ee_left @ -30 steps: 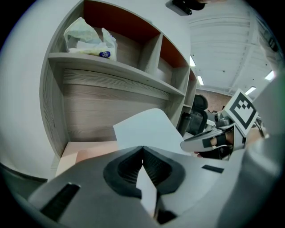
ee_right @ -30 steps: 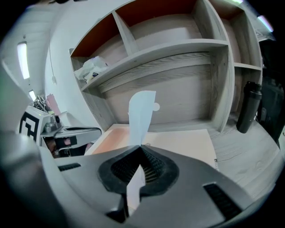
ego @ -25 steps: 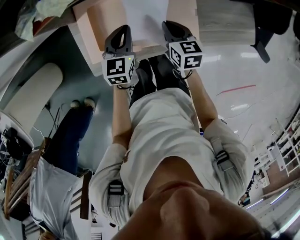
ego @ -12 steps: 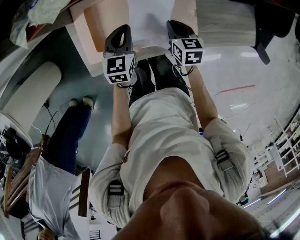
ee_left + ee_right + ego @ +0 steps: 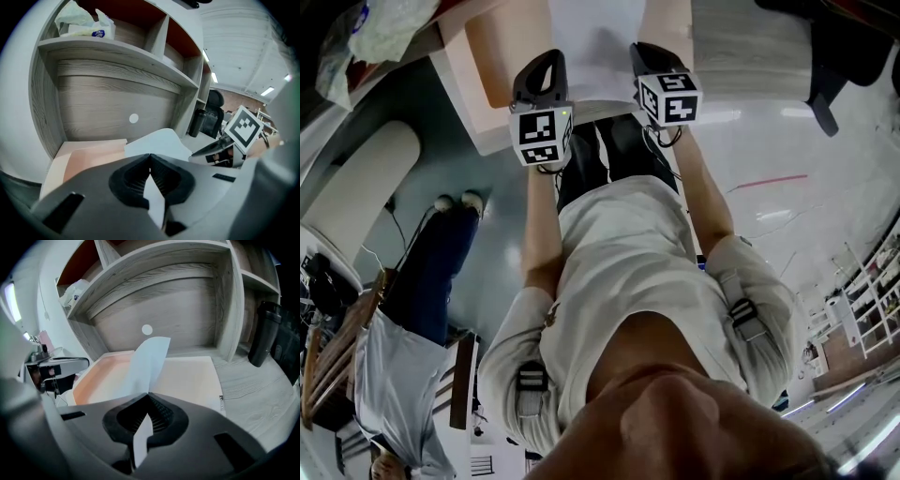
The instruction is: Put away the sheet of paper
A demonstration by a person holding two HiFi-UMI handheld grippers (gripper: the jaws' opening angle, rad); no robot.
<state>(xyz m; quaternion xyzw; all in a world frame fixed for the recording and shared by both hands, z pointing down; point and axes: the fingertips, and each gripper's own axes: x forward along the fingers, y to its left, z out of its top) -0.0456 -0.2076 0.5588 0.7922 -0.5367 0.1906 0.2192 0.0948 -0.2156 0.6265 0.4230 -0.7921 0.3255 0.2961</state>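
Item, far left: a plastic bag [image 5: 83, 24] on the upper shelf [image 5: 117, 50]. Not part of my job.

Item, near left: my left gripper [image 5: 150, 163], jaws clenched on the near edge of the sheet of paper [image 5: 158, 139]; a strip of it shows pinched between the pads.

Item, centre: the sheet itself, held off the surface between both grippers and bowed upward. It hangs over the pale peach tray [image 5: 187, 373] that sits in the lower bay of the shelf unit.

Item, near right: my right gripper [image 5: 149, 404], jaws clamped on the same near edge, paper showing between the pads.

Item, far right: a black bottle [image 5: 262, 331] standing on the desk, well apart from the tray.

Risks, as I judge them:
- Grippers drawn closer together would deepen the bow and crease the sheet.
- The free far edge could catch on the tray wall and fold under.
- Letting go on one side first would swing the sheet askew, or off the tray.
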